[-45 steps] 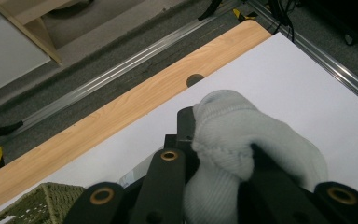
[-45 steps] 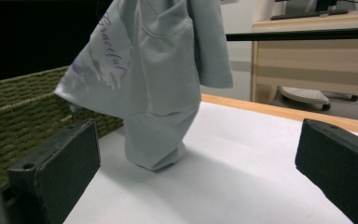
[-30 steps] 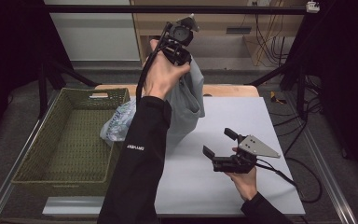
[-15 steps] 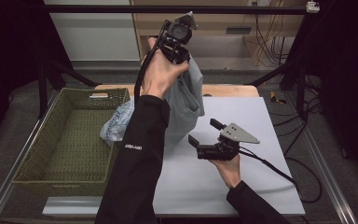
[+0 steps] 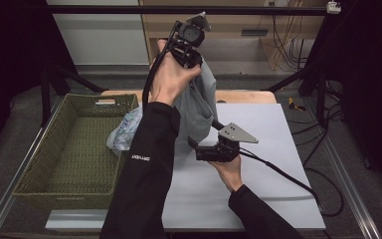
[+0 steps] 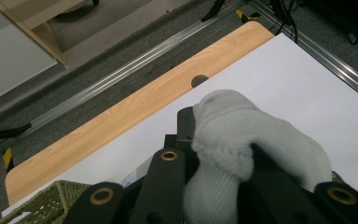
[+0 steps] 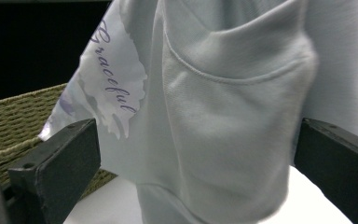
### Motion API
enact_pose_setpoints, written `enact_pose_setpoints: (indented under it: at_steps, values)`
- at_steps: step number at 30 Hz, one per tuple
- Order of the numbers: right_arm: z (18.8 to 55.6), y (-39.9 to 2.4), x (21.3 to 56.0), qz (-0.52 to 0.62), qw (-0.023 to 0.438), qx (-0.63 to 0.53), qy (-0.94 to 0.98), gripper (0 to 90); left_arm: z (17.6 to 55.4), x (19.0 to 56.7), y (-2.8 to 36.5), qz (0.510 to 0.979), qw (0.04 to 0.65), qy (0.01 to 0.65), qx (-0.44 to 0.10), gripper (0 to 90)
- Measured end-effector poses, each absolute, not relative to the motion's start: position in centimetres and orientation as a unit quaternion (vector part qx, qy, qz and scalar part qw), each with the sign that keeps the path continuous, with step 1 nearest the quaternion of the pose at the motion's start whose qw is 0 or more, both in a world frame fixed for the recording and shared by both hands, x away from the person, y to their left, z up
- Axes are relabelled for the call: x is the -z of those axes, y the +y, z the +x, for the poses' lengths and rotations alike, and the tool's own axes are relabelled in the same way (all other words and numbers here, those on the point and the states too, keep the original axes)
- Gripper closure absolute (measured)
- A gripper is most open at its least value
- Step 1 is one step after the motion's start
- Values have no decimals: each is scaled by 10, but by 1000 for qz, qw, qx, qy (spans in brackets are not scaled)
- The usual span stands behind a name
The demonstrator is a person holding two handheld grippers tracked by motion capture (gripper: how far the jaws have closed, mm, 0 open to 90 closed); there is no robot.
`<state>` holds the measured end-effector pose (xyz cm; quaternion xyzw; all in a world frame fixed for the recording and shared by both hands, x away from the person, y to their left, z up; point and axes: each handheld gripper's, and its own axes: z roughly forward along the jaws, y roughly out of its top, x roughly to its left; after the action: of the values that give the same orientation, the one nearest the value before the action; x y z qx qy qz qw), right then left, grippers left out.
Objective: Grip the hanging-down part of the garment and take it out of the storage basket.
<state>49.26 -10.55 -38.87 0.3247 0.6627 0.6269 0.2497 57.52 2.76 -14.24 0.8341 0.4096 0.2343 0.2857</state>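
A pale grey-green garment (image 5: 199,104) hangs from my left gripper (image 5: 189,47), which is raised high above the table's back and shut on a bunched fold of it (image 6: 228,135). The cloth's lower end reaches the table beside the basket. The garment (image 7: 223,116) has a curved seam and a white print with purple script. My right gripper (image 5: 201,144) is low over the table, open, its jaws on either side of the hanging cloth's lower part without touching it.
A green woven basket (image 5: 45,164) stands at the table's left. The white table top (image 5: 273,164) lies right of the hands, with a wooden strip (image 6: 121,121) along its far edge. The right gripper's cable (image 5: 288,179) trails right.
My right gripper has moved left and forward across the table, from well right of the garment to its lower part. The left gripper has held the garment aloft almost still.
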Motion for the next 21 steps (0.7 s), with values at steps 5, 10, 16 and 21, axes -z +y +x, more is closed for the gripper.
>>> enact_pose_setpoints:
  at_steps: [5, 10, 16, 21]
  values:
    - [504, -94, 393, 335, 243, -619, 667, 12, 575, 141, 29, 833, 287, 410, -236, 840]
    - [515, -84, 394, 334, 248, -613, 672, 20, 574, 140, 31, 832, 287, 411, -237, 840]
    - [522, -73, 393, 331, 249, -608, 678, 41, 574, 139, 31, 833, 287, 410, -238, 840]
    - [529, -65, 394, 331, 259, -608, 674, 124, 574, 140, 30, 833, 286, 410, -238, 840]
